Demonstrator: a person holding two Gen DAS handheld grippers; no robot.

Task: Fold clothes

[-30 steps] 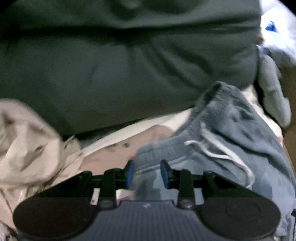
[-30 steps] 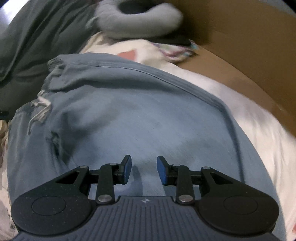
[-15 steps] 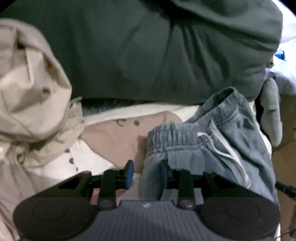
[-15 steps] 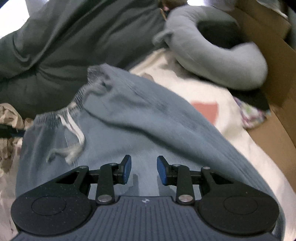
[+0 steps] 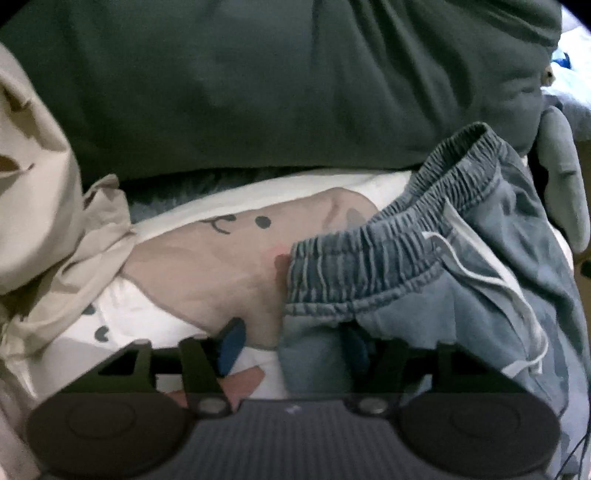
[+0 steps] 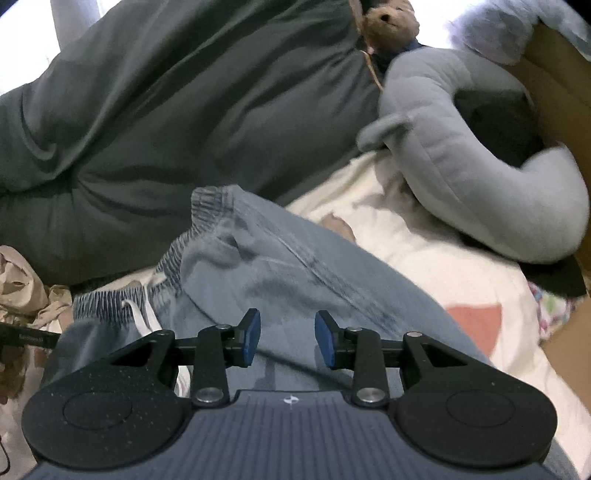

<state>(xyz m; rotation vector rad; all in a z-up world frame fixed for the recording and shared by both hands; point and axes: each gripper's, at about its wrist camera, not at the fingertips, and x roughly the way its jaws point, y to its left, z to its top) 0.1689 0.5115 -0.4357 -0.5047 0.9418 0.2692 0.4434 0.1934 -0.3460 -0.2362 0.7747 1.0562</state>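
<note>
Blue-grey sweatpants [image 5: 461, 295] with an elastic waistband and a white drawstring [image 5: 480, 266] lie on a printed bed sheet [image 5: 221, 258]. My left gripper [image 5: 293, 347] hangs low over the waistband's left corner and its jaws are opening. A fold of the pants sits between them against the right pad, while the left pad is clear of the cloth. In the right wrist view my right gripper [image 6: 287, 338] hovers over the sweatpants [image 6: 295, 266] below the waistband. Its jaws are open, widening slightly, with nothing gripped.
A dark green duvet [image 5: 295, 92] fills the far side. A crumpled beige garment [image 5: 37, 184] lies at the left. A grey plush [image 6: 461, 155] curls at the right beside a cardboard box [image 6: 554, 74], with a small brown teddy [image 6: 389, 22] behind it.
My left gripper sank toward the bed and its jaws spread, letting go of the pants' edge. My right gripper travelled along the pants toward the waistband and rolled a little.
</note>
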